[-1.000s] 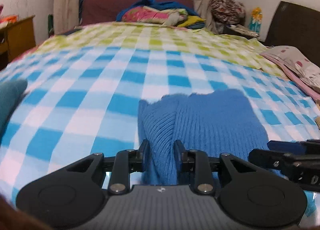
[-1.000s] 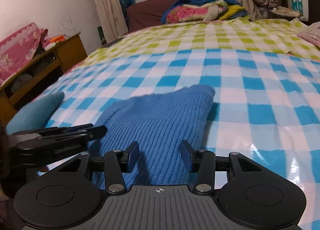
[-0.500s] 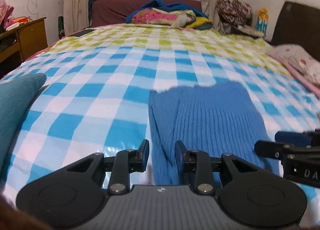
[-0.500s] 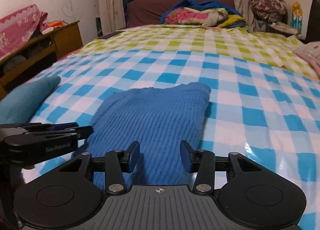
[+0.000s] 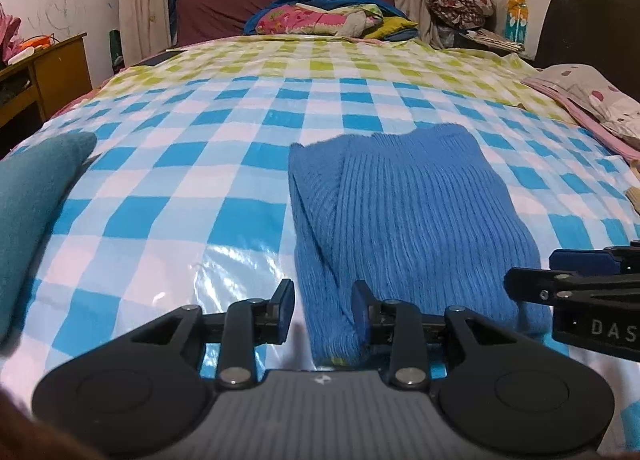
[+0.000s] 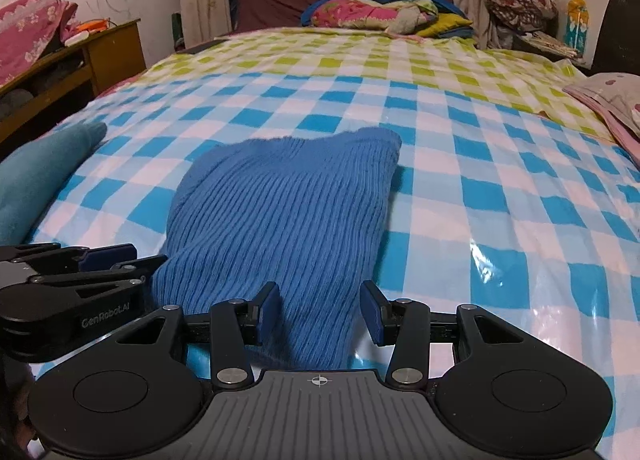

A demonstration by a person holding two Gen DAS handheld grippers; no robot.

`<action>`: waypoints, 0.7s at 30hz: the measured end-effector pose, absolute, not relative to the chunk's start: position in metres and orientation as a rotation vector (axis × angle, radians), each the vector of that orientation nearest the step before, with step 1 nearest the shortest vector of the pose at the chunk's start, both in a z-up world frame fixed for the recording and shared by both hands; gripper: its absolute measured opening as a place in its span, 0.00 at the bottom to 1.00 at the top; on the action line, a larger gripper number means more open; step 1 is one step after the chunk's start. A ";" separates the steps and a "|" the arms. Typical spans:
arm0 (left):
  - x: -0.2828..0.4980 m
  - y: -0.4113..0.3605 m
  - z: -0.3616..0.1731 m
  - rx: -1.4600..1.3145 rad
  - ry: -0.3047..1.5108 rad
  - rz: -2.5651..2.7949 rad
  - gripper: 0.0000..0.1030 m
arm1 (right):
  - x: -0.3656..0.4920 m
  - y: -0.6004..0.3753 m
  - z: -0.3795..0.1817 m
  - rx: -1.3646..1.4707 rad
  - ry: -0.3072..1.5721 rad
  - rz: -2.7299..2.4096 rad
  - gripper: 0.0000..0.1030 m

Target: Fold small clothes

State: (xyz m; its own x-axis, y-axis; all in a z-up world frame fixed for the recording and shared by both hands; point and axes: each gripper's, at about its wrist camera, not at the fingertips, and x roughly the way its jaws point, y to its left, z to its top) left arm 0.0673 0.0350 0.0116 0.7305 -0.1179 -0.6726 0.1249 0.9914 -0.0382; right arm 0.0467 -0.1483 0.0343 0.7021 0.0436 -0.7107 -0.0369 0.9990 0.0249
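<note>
A blue ribbed knit garment (image 5: 412, 212) lies folded lengthwise on the checked bed cover, also in the right wrist view (image 6: 288, 212). My left gripper (image 5: 322, 312) is open at the garment's near left edge, with the edge between its fingers. My right gripper (image 6: 318, 316) is open at the garment's near right end, straddling the cloth. Each gripper shows in the other's view: the right one at the right edge (image 5: 576, 284), the left one at the left edge (image 6: 72, 280).
A teal cloth (image 5: 32, 196) lies to the left on the bed, also seen in the right wrist view (image 6: 36, 172). Folded pink and spotted cloths (image 5: 588, 100) lie at the right. Piled bedding (image 5: 328, 16) sits at the far end. A wooden cabinet (image 6: 80, 60) stands left.
Both grippers have pulled back toward me and risen slightly. The left jaws have widened and let go of the garment's edge. The garment lies flatter and farther away.
</note>
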 end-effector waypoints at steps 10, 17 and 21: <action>0.048 0.034 0.015 0.016 0.747 -0.146 0.39 | 0.028 -0.143 0.039 0.011 0.790 0.042 0.42; 0.034 0.033 0.014 0.025 0.770 -0.150 0.51 | 0.014 -0.141 0.040 0.036 0.789 0.040 0.42; 0.026 0.030 0.010 0.032 0.785 -0.154 0.57 | 0.005 -0.142 0.040 0.057 0.792 0.040 0.43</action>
State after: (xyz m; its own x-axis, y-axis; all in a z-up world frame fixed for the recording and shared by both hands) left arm 0.0261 0.0299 0.0103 0.6964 -0.1262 -0.7064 0.1501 0.9883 -0.0285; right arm 0.0046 -0.1417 0.0402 0.7020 0.0575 -0.7099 -0.0151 0.9977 0.0659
